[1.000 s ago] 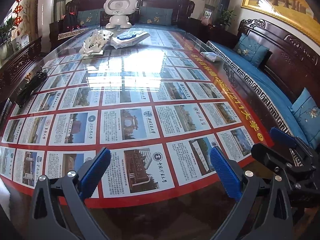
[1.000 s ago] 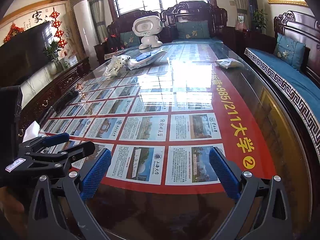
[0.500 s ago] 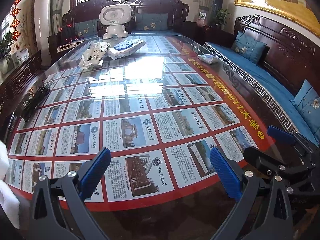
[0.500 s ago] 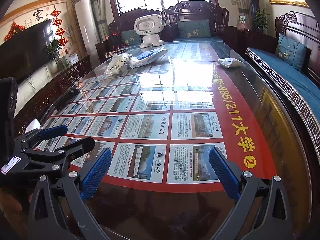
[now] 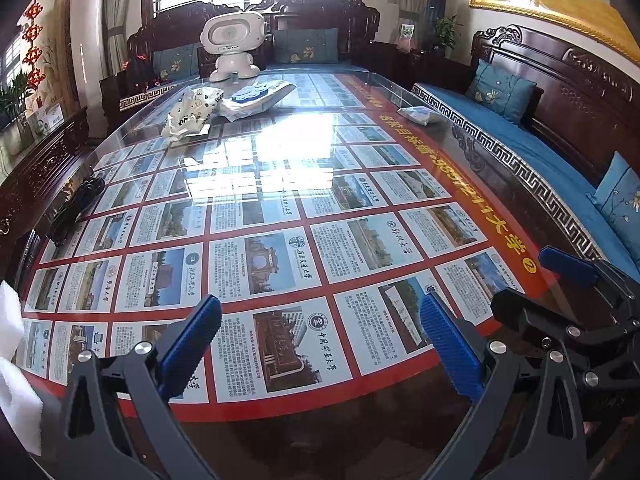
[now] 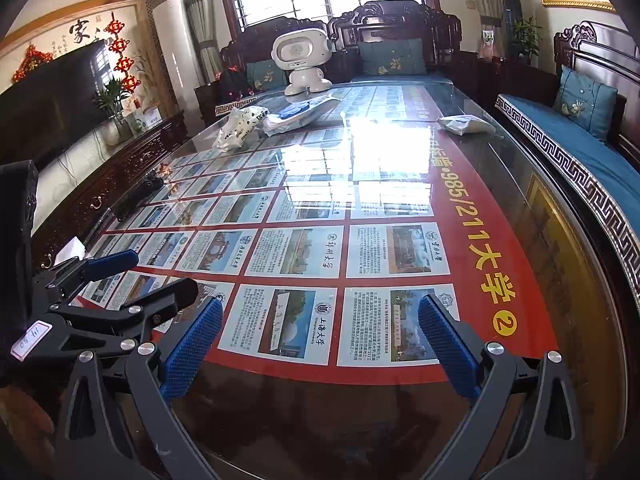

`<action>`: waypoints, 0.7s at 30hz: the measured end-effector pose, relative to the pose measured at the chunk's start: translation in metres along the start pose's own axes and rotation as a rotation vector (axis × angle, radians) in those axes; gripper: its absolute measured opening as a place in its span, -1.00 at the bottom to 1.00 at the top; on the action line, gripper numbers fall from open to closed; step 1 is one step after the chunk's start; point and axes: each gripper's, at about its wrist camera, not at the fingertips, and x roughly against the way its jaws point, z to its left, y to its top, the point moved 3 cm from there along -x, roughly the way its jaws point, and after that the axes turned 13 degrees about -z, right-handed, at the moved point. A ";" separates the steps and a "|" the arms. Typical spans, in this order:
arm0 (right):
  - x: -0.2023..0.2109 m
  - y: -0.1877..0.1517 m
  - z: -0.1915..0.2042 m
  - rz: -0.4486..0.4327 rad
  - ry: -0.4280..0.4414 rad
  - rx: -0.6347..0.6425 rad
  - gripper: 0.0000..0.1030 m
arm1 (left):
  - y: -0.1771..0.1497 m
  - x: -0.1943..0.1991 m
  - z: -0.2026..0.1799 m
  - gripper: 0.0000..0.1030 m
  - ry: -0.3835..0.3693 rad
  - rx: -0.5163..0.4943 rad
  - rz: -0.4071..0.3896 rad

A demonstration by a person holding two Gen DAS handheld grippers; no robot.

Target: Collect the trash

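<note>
Both grippers hover low over the near end of a long glass-topped table (image 5: 500, 216), side by side and pointing down its length, which suits a survey of the surface more than a grab. The left gripper (image 5: 320, 340) has its blue pads spread wide with nothing between them, and the right gripper (image 6: 320, 344) is spread just as wide and equally empty. Nothing lies within their reach; under the fingers there is only the poster of printed cards sealed beneath the glass. What looks like the trash sits well apart from them at the far end. A crumpled white bag with dark print (image 5: 191, 114) slumps near the left edge, soft and puffed, likely to collapse when pinched. Just beside it lies a flatter white packet with a blue flower-shaped mark (image 5: 256, 98), resting in front of a white toy robot (image 5: 233, 46), which looks like a keepsake rather than litter. A smaller crumpled wrapper (image 6: 464, 125) lies alone near the right edge, next to the blue-cushioned bench (image 6: 576, 148). A white tissue-like scrap (image 5: 12, 360) shows at the left margin of the left view; what it is cannot be told. No bin or bag for collecting appears in either view.
</note>
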 end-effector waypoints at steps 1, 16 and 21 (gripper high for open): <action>0.000 0.000 0.000 0.001 -0.004 0.001 0.84 | 0.000 -0.001 0.000 0.92 0.007 -0.004 0.005; -0.002 0.000 -0.002 0.000 0.000 -0.010 0.84 | 0.003 0.002 -0.004 0.92 0.026 -0.062 -0.015; 0.000 0.001 -0.004 -0.003 -0.001 -0.011 0.84 | 0.004 0.002 -0.005 0.92 0.026 -0.063 -0.011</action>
